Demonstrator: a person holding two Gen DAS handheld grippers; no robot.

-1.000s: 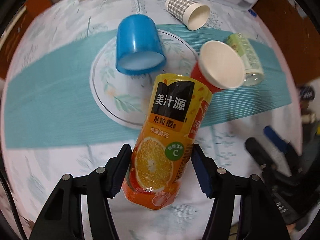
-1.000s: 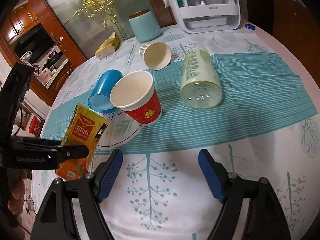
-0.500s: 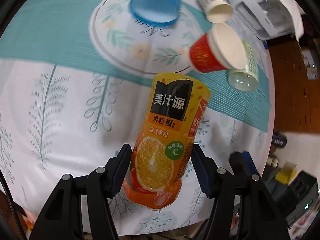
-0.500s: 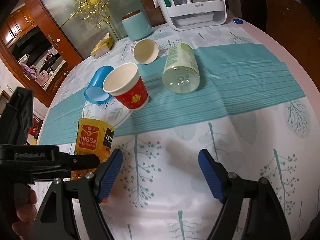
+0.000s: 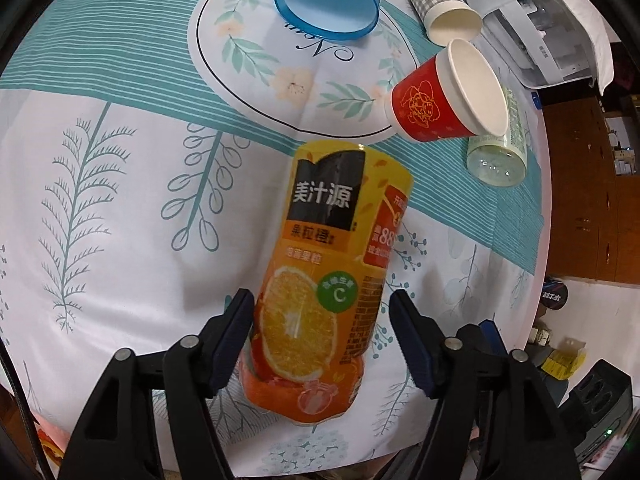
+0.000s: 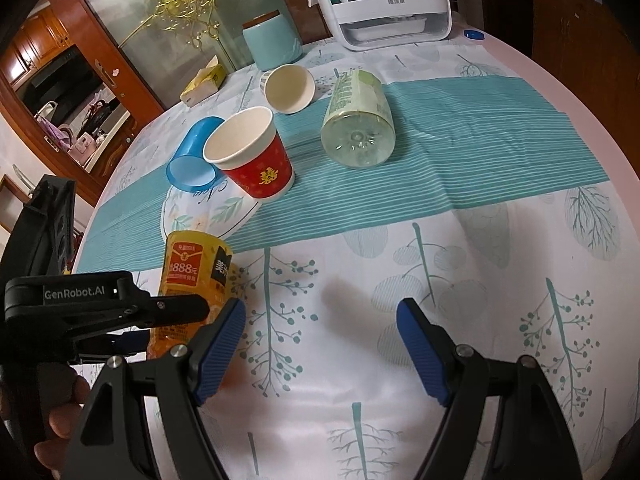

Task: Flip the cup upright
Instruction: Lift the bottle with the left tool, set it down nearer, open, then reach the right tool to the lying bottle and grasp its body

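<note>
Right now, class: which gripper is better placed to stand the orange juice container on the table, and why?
Left. The left gripper already brackets the orange juice container, which sits upright just above the tablecloth. The right gripper is open and empty, off to the side.

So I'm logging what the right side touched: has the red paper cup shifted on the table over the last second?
No. The red paper cup lies tilted against the blue cup and the plate's rim as before.

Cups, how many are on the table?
3, all tipped over. The blue cup lies farthest left on the round mat. The red cup leans beside it. The checked cup lies behind them, near the teal jar. More could hide outside the views.
</note>
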